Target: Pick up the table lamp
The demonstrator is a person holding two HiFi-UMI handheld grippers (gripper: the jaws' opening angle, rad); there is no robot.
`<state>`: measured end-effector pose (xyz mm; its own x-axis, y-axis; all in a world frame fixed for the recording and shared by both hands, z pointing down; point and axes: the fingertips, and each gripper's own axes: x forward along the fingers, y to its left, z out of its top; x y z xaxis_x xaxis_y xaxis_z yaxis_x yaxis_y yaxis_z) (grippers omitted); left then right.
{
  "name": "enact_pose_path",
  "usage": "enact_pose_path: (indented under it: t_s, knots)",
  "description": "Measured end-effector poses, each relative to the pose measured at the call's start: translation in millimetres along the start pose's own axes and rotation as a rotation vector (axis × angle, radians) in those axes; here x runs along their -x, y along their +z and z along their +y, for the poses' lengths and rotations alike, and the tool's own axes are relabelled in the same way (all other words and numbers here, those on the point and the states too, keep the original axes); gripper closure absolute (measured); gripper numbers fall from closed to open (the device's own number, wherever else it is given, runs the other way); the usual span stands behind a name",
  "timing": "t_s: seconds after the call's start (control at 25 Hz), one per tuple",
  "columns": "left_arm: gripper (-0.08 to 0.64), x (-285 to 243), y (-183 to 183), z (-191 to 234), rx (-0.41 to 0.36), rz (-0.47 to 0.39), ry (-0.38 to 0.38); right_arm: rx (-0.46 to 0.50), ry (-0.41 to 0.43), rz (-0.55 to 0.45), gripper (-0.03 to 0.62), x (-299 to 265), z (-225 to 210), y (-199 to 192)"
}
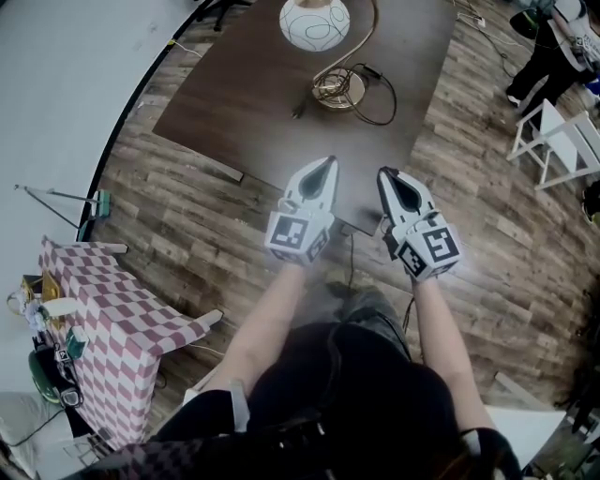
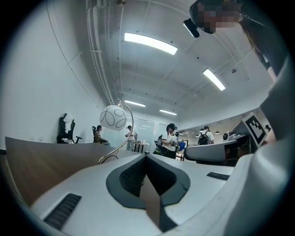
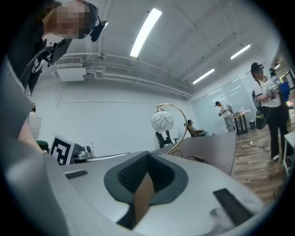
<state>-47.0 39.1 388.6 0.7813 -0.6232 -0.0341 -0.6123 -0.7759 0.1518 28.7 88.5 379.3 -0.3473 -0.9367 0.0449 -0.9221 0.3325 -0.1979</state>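
Note:
The table lamp stands on the far part of a dark brown table (image 1: 244, 103): a white globe shade (image 1: 314, 22) with line pattern, a curved brass stem and a round brass base (image 1: 337, 89), with a black cord coiled beside it. My left gripper (image 1: 328, 167) and right gripper (image 1: 386, 176) hover side by side over the table's near edge, both shut and empty, well short of the lamp. The left gripper view shows the globe shade (image 2: 113, 117) ahead on its arched stem. In the right gripper view the shade (image 3: 162, 120) is ahead, slightly right.
A small table with a pink checked cloth (image 1: 112, 328) holding several items stands at lower left. A white chair (image 1: 562, 141) and a person (image 1: 553, 47) are at upper right. Other people (image 2: 170, 138) stand in the room behind. Wood floor surrounds the table.

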Motion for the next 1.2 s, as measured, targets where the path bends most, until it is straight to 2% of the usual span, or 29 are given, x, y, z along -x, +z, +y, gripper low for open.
enact_pose_path:
  t_s: [0.2,0.36,0.68,0.96,1.2]
  knots:
    - [0.56,-12.1,-7.0,5.5,-0.002,0.01,0.0,-0.013,-0.005,-0.001,0.589,-8.1,-14.1,1.1]
    - [0.56,-19.8,-7.8,13.9,0.011,0.018,0.028,-0.017,0.007,-0.001,0.589,-18.9,-24.2,3.7]
    - [0.56,-48.5,-5.6,31.5,0.03,0.005,0.081,-0.014,0.058,0.011,0.589,-48.8,-48.0,10.5]
    - [0.56,-72.3,-8.3,42.2,0.009,0.006,0.103,-0.023,0.113,0.036,0.589,-71.6,-64.5,8.7]
    - [0.56,-83.6,-11.6,61.9,0.022,0.013,0.174,-0.033,0.173,0.065,0.589,-93.9,-76.1,3.8]
